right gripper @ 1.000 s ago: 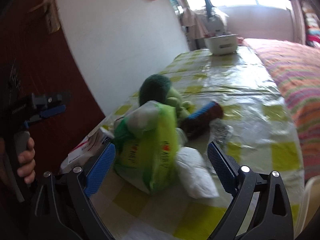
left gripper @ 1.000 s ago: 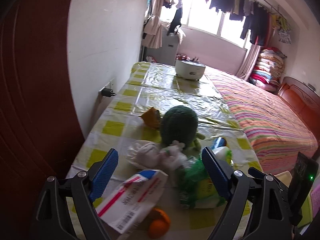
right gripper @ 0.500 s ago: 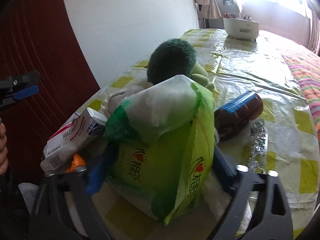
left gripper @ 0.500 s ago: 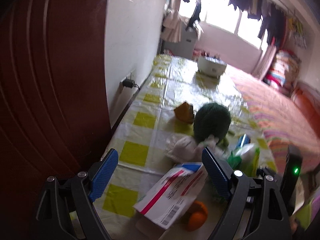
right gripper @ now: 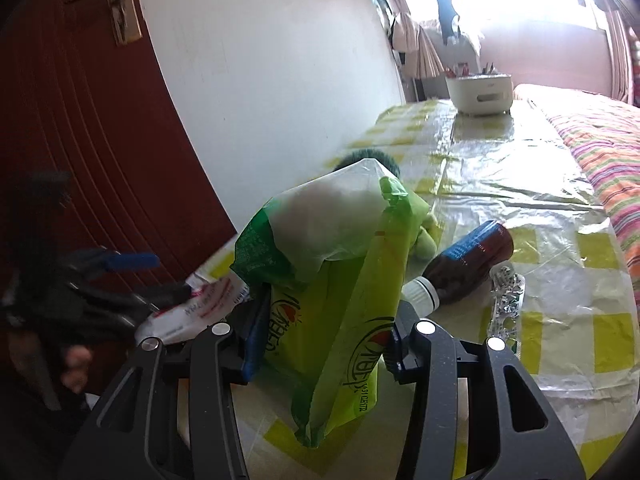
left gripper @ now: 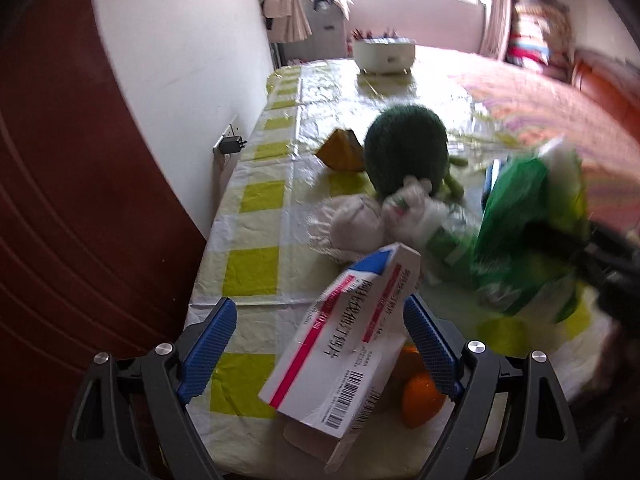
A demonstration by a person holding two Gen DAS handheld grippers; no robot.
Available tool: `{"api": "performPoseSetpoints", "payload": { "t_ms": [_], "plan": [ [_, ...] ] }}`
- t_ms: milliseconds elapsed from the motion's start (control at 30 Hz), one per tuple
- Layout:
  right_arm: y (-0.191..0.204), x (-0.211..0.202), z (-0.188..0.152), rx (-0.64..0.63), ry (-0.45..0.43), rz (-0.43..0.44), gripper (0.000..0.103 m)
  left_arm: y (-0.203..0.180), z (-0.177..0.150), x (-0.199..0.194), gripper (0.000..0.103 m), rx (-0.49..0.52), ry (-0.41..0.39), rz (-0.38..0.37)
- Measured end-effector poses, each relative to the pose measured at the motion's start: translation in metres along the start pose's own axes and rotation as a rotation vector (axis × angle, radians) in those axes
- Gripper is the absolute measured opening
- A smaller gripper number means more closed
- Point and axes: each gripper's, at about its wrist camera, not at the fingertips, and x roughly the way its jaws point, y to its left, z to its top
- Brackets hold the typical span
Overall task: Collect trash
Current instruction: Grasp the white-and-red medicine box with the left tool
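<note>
Closing right claw (right gripper: 320,344), green bag (right gripper: 340,280) between

Left wrist view: sits just behind my left tongs (left gripper: 318,344), looking steeply down and forward along the surface (left gripper: 272,196) toward the far window. Very near the white carton (left gripper: 340,344), which fills the lower middle; door and wall run up the left edge.

Right wrist view: rides behind my right tongs (right gripper: 324,334), angled lower and flatter, facing the same end of the room, the green bag (right gripper: 336,280) pressed close to the lens.

Shared: carton, green bag, the dark green plush (left gripper: 404,148), white tub (left gripper: 382,54), checked cloth. Each view catches the other tongs at its edge.
</note>
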Motion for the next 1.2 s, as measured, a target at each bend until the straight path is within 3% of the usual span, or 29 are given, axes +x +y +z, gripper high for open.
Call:
{"api": "performPoseSetpoints", "payload": {
  "t_ms": [200,533,600,633,667,800,967,1200],
  "plan": [
    [-0.006,-0.016,-0.001,0.021,-0.033,0.020,0.045,-0.032,0.002,0.009,0.083,0.119,0.025,0.035],
    [-0.023,-0.036,-0.005,0.060,-0.076,0.031,0.045,-0.029,0.004,0.060,0.083,0.131,0.136,0.161],
    [-0.024,-0.041,-0.004,0.060,-0.089,0.029,0.045,-0.022,0.003,0.061,0.081,0.097,0.110,0.131],
    [-0.023,-0.042,-0.003,0.061,-0.095,0.030,0.045,-0.020,0.004,0.060,0.066,0.084,0.096,0.118],
    [-0.023,-0.043,-0.003,0.063,-0.099,0.035,0.045,-0.015,0.004,0.059,0.057,0.063,0.093,0.094],
    [-0.021,-0.046,-0.004,0.066,-0.114,0.036,0.046,-0.008,0.007,0.059,0.056,0.014,0.060,0.069],
    [-0.027,-0.051,-0.005,0.077,-0.138,0.019,0.046,-0.005,0.015,0.034,0.045,-0.050,-0.028,0.048],
    [-0.039,-0.061,-0.003,0.104,-0.169,-0.007,0.046,-0.007,0.025,-0.004,0.045,-0.099,-0.163,-0.001]
  ]
}}
